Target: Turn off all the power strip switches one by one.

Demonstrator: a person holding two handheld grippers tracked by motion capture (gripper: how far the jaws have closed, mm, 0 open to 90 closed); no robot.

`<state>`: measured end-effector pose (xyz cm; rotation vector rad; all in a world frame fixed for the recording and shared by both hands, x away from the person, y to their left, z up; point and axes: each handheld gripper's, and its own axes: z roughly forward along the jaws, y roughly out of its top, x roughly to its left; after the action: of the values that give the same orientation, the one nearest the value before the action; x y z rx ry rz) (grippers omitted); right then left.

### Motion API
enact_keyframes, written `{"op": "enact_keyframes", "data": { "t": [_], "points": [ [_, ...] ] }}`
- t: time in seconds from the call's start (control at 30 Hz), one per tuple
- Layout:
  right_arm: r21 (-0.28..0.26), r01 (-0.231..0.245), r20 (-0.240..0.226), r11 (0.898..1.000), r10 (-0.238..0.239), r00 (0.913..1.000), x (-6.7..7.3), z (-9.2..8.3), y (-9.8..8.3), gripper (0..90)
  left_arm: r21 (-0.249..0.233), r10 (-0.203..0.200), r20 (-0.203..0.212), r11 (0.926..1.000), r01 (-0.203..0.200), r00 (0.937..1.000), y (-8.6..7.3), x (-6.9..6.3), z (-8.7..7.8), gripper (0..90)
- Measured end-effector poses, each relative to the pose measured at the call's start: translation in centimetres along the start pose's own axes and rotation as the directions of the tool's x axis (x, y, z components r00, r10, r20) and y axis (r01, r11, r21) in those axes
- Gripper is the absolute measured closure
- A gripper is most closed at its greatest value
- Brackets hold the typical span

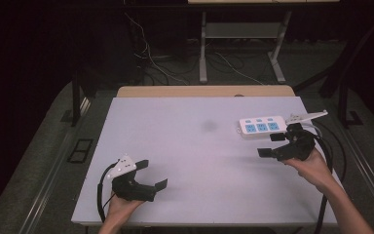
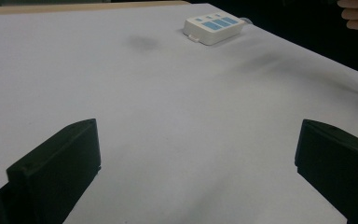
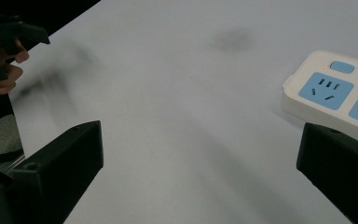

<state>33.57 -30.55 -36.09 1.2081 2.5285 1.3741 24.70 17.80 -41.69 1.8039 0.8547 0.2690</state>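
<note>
Two grippers sit spread wide, gripping nothing: your left gripper (image 1: 152, 174) at the lower left of the high view, your right gripper (image 1: 271, 145) at the right. The power strip (image 1: 262, 126) lies flat just above your right gripper, on the white table (image 1: 195, 146).

The counter (image 1: 175, 146) lies bare across the middle and left of the high view, so my left claw (image 1: 152, 174), jaws wide apart at the lower left, has open surface ahead of it and to both sides. The one thing in the way is the white power strip (image 1: 262, 126) at the right, with its cable running off the counter's right edge. My right claw (image 1: 272, 145), jaws spread, sits just beside the strip's near side; leftward its path is free.
</note>
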Motion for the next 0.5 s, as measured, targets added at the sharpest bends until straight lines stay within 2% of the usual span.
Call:
{"op": "enact_keyframes", "data": {
  "t": [0.5],
  "points": [
    [0.034, -0.005, 0.026, 0.999, 0.004, 0.9996, -1.6, 0.7, 2.2, 0.2, -0.005, 0.002, 0.0, 1.0, -0.002, 1.0, 0.0, 0.0, -0.1, 0.0]
  ]
}}
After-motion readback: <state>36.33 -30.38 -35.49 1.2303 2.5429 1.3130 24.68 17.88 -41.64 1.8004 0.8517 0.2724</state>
